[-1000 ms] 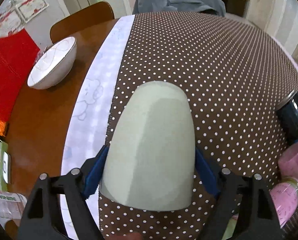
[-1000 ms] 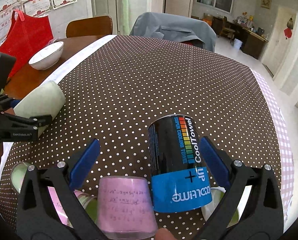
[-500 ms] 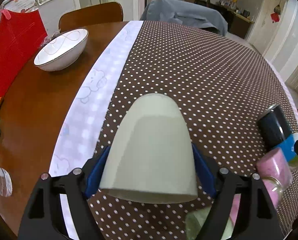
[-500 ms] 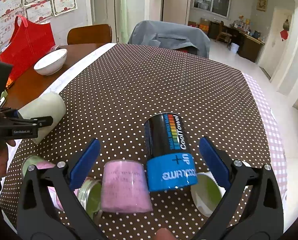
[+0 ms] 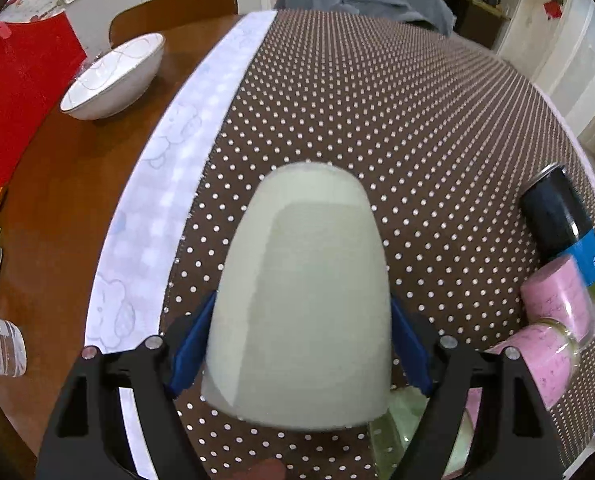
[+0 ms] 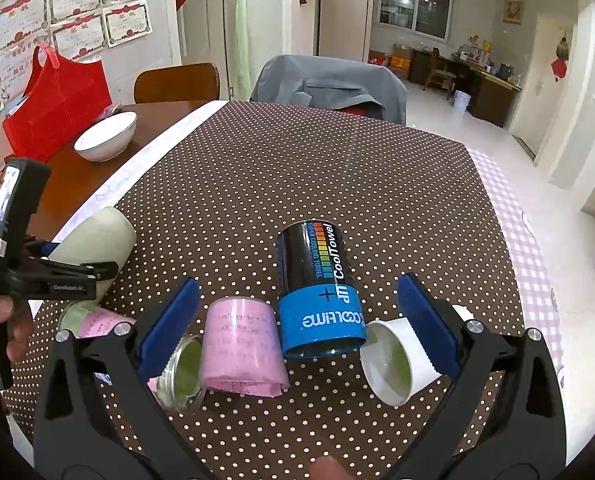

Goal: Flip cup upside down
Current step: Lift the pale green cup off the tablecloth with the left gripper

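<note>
Your left gripper (image 5: 301, 344) clamps the pale green cup (image 5: 305, 300), closed end pointing forward over the tablecloth (image 5: 377, 120). Your right gripper (image 6: 297, 328) hovers, fingers spread wide.

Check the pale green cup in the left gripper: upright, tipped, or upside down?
Tipped. The pale green cup lies roughly sideways in the left gripper, closed base pointing forward, above the tablecloth.

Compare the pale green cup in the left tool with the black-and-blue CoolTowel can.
The pale green cup is clamped in the left tool; the CoolTowel can stands free on the dotted cloth. The cup is plain and tapered, the can printed and straight-sided. Both have their closed end uppermost.
</note>
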Demonstrator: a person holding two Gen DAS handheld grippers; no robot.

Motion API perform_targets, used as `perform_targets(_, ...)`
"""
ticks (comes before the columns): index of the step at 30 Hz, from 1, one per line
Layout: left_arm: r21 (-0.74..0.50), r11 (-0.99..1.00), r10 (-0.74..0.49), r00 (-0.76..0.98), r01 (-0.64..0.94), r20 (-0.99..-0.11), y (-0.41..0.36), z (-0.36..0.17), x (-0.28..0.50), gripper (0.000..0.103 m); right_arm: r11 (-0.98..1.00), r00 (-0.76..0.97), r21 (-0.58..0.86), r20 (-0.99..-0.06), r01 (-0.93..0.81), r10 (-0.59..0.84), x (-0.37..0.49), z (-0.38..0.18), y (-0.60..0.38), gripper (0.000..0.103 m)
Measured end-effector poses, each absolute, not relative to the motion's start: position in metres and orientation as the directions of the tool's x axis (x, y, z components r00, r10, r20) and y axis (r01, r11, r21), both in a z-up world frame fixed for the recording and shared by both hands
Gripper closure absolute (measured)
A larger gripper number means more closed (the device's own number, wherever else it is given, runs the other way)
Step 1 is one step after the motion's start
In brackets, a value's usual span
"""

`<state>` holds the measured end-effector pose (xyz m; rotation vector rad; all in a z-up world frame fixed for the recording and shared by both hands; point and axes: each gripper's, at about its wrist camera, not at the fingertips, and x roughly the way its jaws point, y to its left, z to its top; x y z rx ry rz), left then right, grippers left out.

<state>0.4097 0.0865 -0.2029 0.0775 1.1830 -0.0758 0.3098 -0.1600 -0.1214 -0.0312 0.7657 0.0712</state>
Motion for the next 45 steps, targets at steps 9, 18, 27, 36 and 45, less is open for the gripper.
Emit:
perform_targets(9, -0.019, 0.998, -0.042, 0.419, 0.06, -0.907, 0.095, -0.203, 0.411, 0.026, 0.998, 0.716, 0.005, -0.696, -0.059, 0.046, 0.303, -0.123, -0.167, 0.006)
perform_targets(18, -0.038, 0.996, -0.076, 0.537, 0.082, -0.84, 0.083, -0.142, 0.377, 0.026, 0.999, 0.738, 0.011, -0.675, -0.032, 0.031, 0.278, -0.109, -0.176, 0.006)
perform_targets(27, -0.058, 0.976, -0.178, 0.624, 0.208, -0.761, 0.028, -0.085, 0.301, 0.026, 1.0, 0.779, 0.014, -0.627, 0.011, 0.0, 0.229, -0.083, -0.198, 0.006)
perform_targets(36, -0.082, 0.96, -0.24, 0.638, 0.267, -0.732, -0.01, -0.076, 0.239, 0.026, 0.999, 0.807, 0.018, -0.591, 0.042, -0.023, 0.183, -0.068, -0.219, 0.006)
perform_targets(45, -0.098, 0.947, -0.279, 0.63, 0.306, -0.725, -0.037, -0.079, 0.189, 0.026, 0.998, 0.816, 0.032, -0.578, 0.052, -0.024, 0.148, -0.07, -0.235, 0.006)
